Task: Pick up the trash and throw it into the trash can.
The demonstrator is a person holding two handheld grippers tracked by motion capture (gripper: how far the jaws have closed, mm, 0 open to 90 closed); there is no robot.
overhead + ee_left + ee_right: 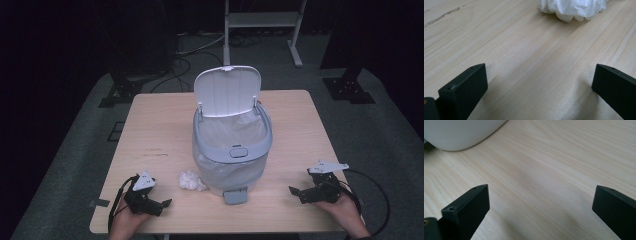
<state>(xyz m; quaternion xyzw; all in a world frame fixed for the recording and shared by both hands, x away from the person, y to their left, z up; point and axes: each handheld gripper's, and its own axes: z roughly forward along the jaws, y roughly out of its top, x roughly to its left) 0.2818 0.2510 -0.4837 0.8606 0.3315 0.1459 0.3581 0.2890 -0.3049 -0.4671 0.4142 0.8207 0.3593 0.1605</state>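
The table (150,135), pale wood with its grain running left to right in the high view, takes up the middle of that frame, and dark floor surrounds it. At the centre stands the bin (231,167), upright, its long axis vertical; a clear liner shows inside the grey rim, and its mouth faces up. The lid (228,91) is swung back and stands nearly upright at the far side of the rim, its inner face turned toward the lower edge of the frame. A grey pedal (235,196) sticks out from the bin's base toward the bottom of the frame. In the right gripper view the bin's white curved wall (459,132) sits in the upper left corner, resting on the wood. Lower right in the high view, the right gripper (296,193) lies in a hand on the table, pointing left toward the bin, well apart from it; its jaws stand wide apart with bare wood between them. Lower left, the left gripper (166,203) is held the same way, pointing right, jaws likewise spread wide over bare wood. The tissue (191,180), a small crumpled white wad with no clear long axis, lies on the table just left of the bin's base, near the left gripper's tips; in the left gripper view it sits at the top edge (574,8), ahead of the open jaws and untouched.
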